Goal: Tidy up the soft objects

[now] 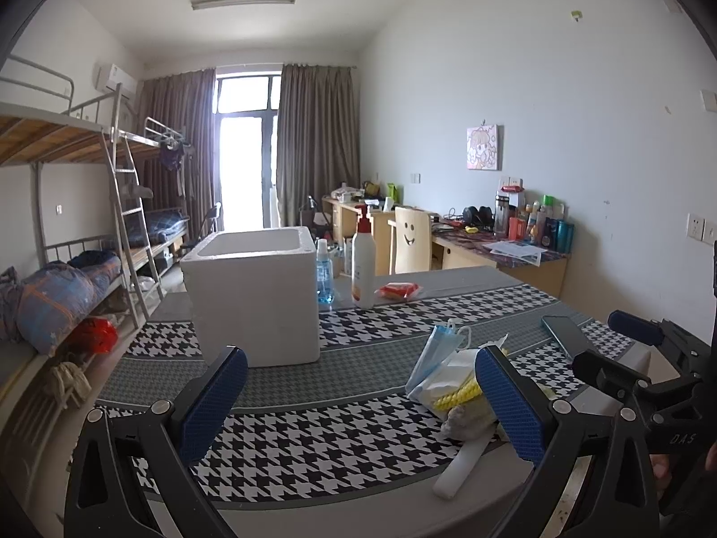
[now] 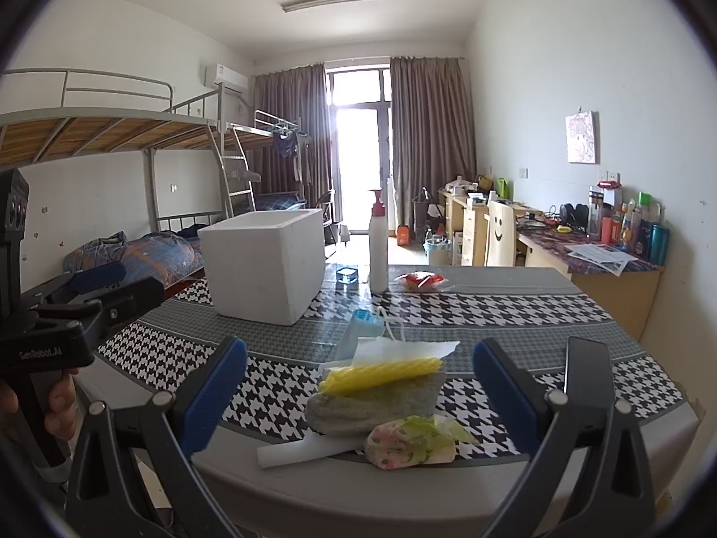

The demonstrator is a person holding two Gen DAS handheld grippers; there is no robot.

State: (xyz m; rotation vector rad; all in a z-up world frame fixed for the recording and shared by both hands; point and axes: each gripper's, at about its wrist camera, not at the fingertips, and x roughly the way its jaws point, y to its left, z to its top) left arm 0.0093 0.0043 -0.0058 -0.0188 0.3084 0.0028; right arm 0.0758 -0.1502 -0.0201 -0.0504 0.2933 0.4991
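A pile of soft things lies at the table's near edge: a blue face mask (image 2: 358,329), white tissue (image 2: 403,349), a yellow twisted item (image 2: 381,372), a grey sponge-like pad (image 2: 372,403), a floral pouch (image 2: 410,444) and a white foam strip (image 2: 304,448). The pile also shows in the left wrist view (image 1: 452,385), beside the right finger. A white foam box (image 1: 255,296) stands open-topped farther back; it also shows in the right wrist view (image 2: 264,264). My left gripper (image 1: 358,403) is open and empty. My right gripper (image 2: 358,403) is open, with the pile lying just beyond its fingers.
A white pump bottle (image 2: 377,246), a blue spray bottle (image 1: 324,275) and a red packet (image 2: 421,281) stand behind the box. A black phone (image 2: 587,367) lies at the right. The table (image 2: 515,309) has a houndstooth cloth. Bunk beds stand left, desks right.
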